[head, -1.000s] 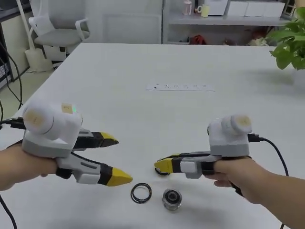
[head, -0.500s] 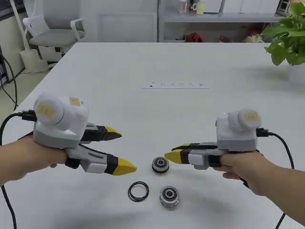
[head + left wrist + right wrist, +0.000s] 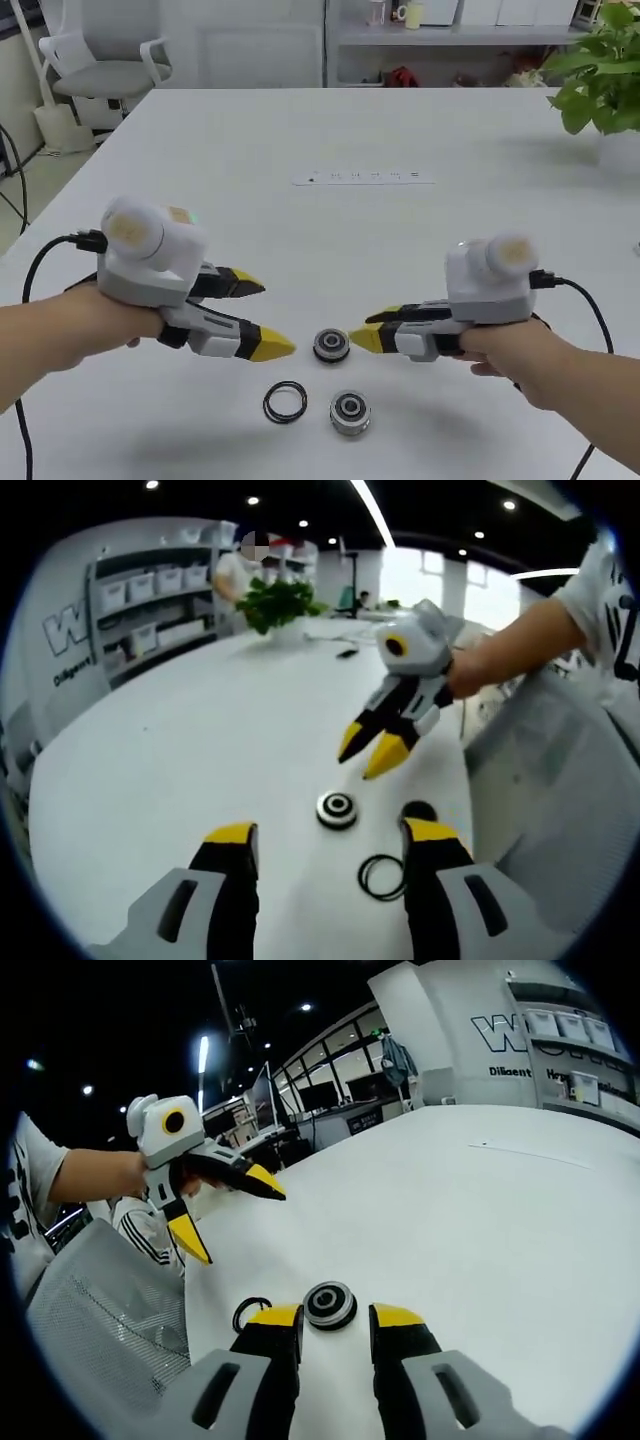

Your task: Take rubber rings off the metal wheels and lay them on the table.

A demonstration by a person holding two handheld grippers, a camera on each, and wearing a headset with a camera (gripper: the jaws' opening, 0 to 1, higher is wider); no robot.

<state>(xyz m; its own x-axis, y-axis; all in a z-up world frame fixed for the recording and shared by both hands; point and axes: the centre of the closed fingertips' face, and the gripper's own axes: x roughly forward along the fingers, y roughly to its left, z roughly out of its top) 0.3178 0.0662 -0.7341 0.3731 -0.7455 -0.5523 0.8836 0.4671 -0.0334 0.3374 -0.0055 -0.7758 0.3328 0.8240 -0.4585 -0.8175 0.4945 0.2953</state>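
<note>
Two small metal wheels lie near the table's front edge. One wheel [image 3: 331, 345] [image 3: 337, 809] [image 3: 330, 1304], with a dark rubber band around it, lies between the two grippers. The other wheel [image 3: 349, 412] [image 3: 418, 811] is closer to me. Loose black rubber rings [image 3: 285, 402] [image 3: 380, 876] [image 3: 250, 1310] lie flat beside it. My left gripper [image 3: 262, 315] [image 3: 330, 832] [image 3: 237, 1218] is wide open, just left of the first wheel. My right gripper [image 3: 365, 330] [image 3: 337, 1316] [image 3: 368, 757] is narrowly open, its tips almost touching that wheel's right side and holding nothing.
A white socket strip [image 3: 365, 178] lies at mid-table. A potted plant [image 3: 600, 70] stands at the far right edge. An office chair [image 3: 100, 70] and shelves sit beyond the table. Cables trail from both grippers toward me.
The right gripper drew back off the first wheel, uncovering it, and now sits just right of it. The left gripper moved right, toward the wheel.
</note>
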